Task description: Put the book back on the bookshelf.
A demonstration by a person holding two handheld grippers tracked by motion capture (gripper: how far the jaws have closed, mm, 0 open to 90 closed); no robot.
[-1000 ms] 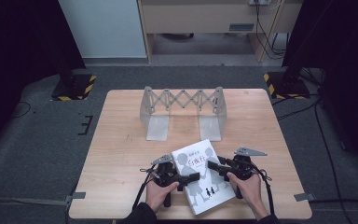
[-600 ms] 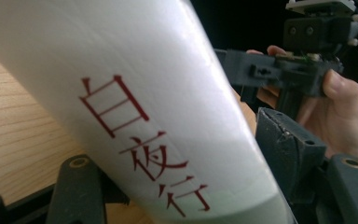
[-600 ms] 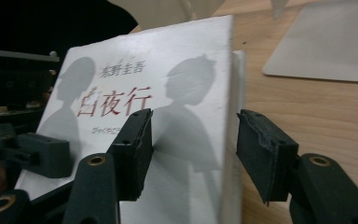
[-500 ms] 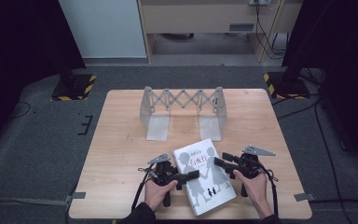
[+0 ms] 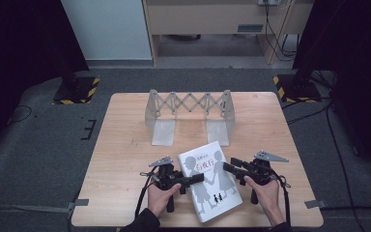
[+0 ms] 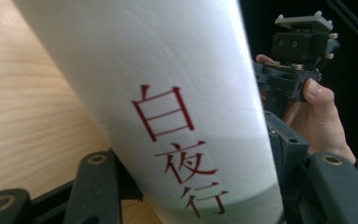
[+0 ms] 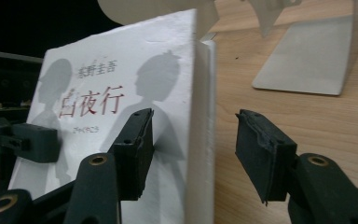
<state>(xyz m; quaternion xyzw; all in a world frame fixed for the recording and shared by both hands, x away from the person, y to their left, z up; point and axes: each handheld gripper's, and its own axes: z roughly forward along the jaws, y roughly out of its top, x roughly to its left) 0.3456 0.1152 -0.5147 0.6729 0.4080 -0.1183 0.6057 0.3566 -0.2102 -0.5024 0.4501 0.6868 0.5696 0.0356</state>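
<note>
Two grippers sit at the white book (image 5: 209,180), which lies near the front edge of the table (image 5: 125,159), well short of the empty folding book rack (image 5: 189,112) standing farther back. My left gripper (image 5: 193,179) has just been closing its fingers on the spine side, and in the left gripper view they hug the spine on both sides, while my right gripper (image 5: 228,167) has one finger (image 7: 133,149) over the cover and the other standing clear of the page edge, so that hold isn't made. I'd judge the work barely begun: the grasp needs finishing, then the lift and setting the book into the rack all remain.
</note>
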